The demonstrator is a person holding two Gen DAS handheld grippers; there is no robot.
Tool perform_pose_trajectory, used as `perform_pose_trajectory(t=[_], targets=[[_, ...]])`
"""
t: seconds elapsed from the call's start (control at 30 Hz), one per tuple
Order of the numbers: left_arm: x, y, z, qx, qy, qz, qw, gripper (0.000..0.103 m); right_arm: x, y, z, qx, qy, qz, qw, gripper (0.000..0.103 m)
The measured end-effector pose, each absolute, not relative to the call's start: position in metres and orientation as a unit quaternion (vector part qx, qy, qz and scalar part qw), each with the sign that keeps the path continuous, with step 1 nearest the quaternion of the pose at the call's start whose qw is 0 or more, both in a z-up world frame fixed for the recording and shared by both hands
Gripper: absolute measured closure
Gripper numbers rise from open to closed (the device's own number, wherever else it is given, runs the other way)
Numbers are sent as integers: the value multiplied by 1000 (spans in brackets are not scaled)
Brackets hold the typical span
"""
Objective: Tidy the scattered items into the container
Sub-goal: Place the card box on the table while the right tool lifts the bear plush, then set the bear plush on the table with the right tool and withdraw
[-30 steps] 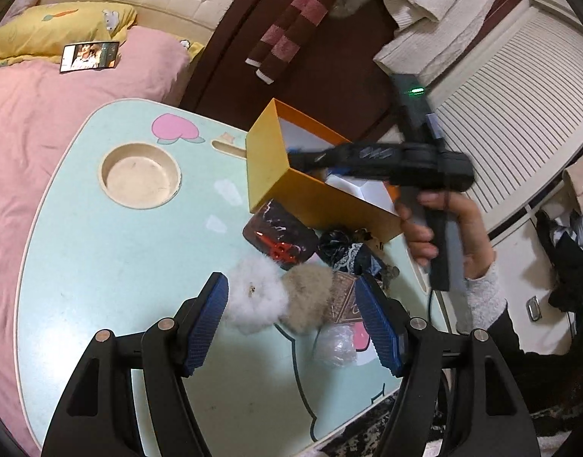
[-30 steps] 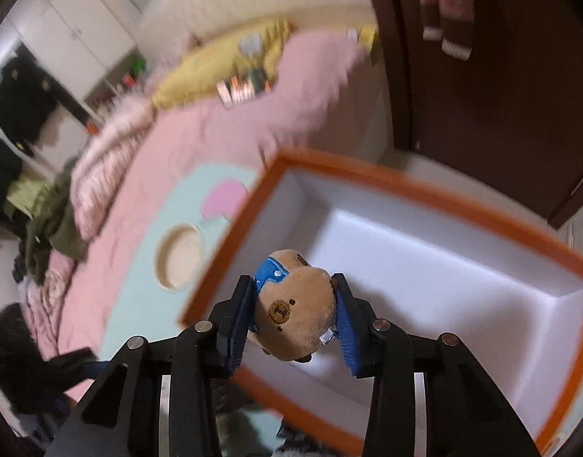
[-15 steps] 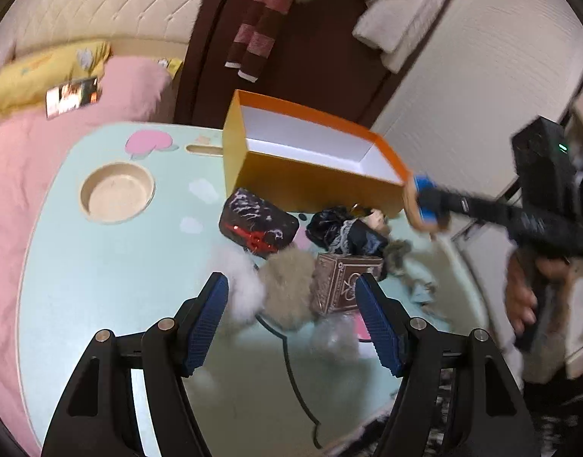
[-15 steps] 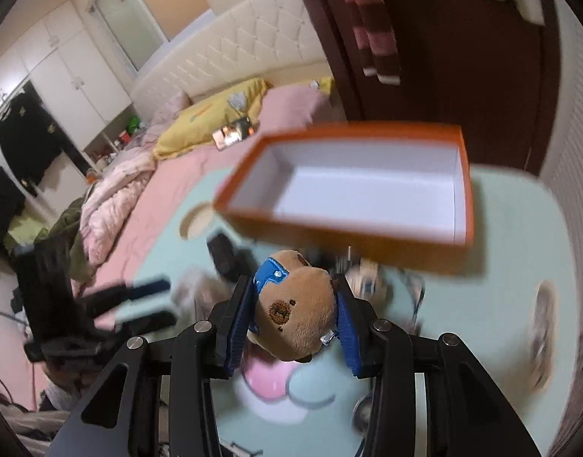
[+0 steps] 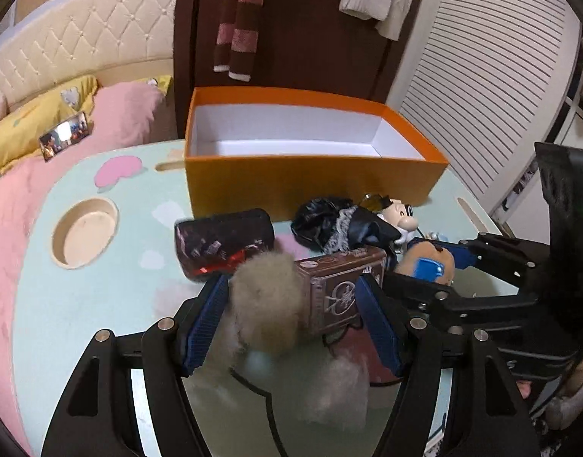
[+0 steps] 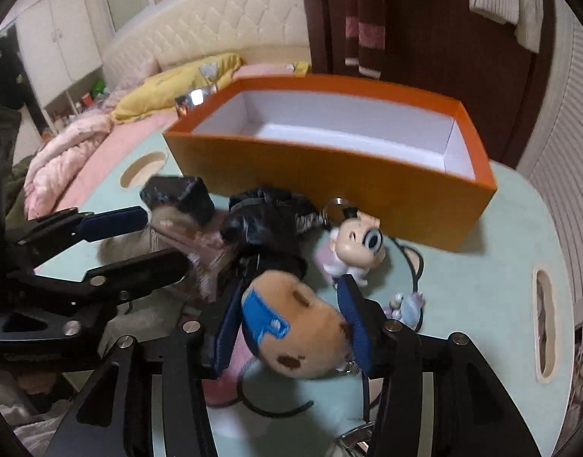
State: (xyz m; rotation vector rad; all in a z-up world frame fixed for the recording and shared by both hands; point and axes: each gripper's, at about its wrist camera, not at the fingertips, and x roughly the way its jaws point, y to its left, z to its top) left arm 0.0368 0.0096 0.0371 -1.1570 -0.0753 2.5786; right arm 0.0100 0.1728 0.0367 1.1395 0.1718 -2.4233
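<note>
The right gripper (image 6: pixel 291 327) has its blue pads pressed on both sides of a brown plush bear (image 6: pixel 295 327) and holds it low above the mint-green table (image 6: pixel 481 289), in front of the orange box (image 6: pixel 329 167). The box shows a white inside with nothing visible in it. The left gripper (image 5: pixel 291 312) is wide open; between its fingers are a beige fluffy pom-pom (image 5: pixel 265 297) and a brown patterned tin (image 5: pixel 341 285), but it grips neither. Nearby lie a dark pouch (image 5: pixel 223 240) and a cartoon figure keychain (image 6: pixel 358 247).
</note>
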Motion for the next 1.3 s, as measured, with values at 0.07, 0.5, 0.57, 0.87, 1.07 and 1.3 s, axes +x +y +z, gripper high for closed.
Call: perform_pose_trajectory(t=[0.07, 0.5, 0.57, 0.87, 1.07, 1.3], targets=[[46, 6, 50, -386, -30, 907, 163, 33, 17, 174, 49, 390, 57, -889, 231, 47], [110, -23, 34, -416, -35, 904, 89, 33, 103, 203, 51, 355, 62, -915, 183, 18], [109, -20, 24, -429, -35, 899, 81, 33, 108, 204, 44, 360, 63, -916, 168, 18], [106, 0, 4, -427, 13, 904, 26, 17, 90, 219, 15, 416, 56, -902, 104, 9], [102, 0, -2, -427, 12, 903, 31, 0, 86, 225, 9, 411, 50, -905, 94, 0], [106, 3, -3, -424, 13, 905, 30, 0, 85, 225, 9, 398, 51, -911, 100, 0]])
